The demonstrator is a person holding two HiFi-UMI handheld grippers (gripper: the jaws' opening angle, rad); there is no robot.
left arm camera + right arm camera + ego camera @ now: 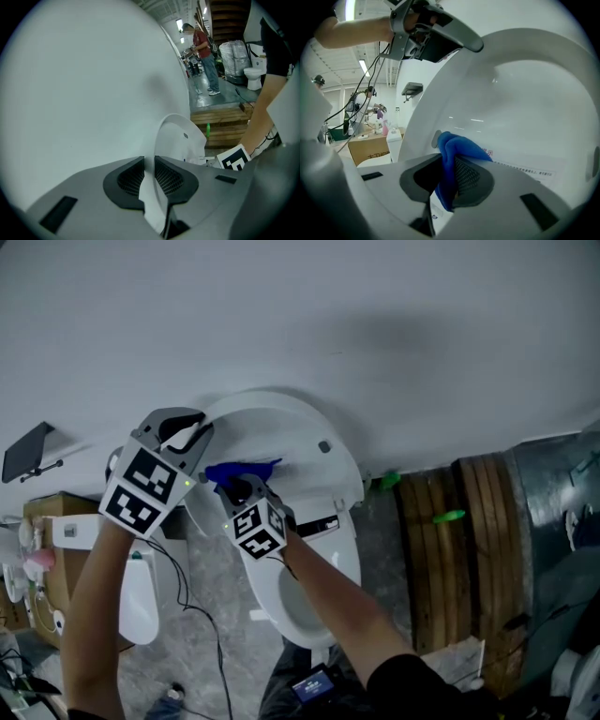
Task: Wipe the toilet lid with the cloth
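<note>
Toilet seat (314,601) nearest. Right gripper (239,486) just beyond it, jaws clamped on blue cloth (242,470). Cloth at inner face of raised toilet lid (300,437), left part; contact unclear. Left gripper (192,432) farther left, jaws narrow, pinching lid's left rim. White wall (375,324) behind lid.

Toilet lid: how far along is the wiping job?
Done: the lid stands raised, and the left claw pinches its rim to steady it. In hand: the right claw grips the blue cloth close against the lid's inner face. Left: probably most of the wiping, though the white surface shows no marks to tell wiped from unwiped.
</note>
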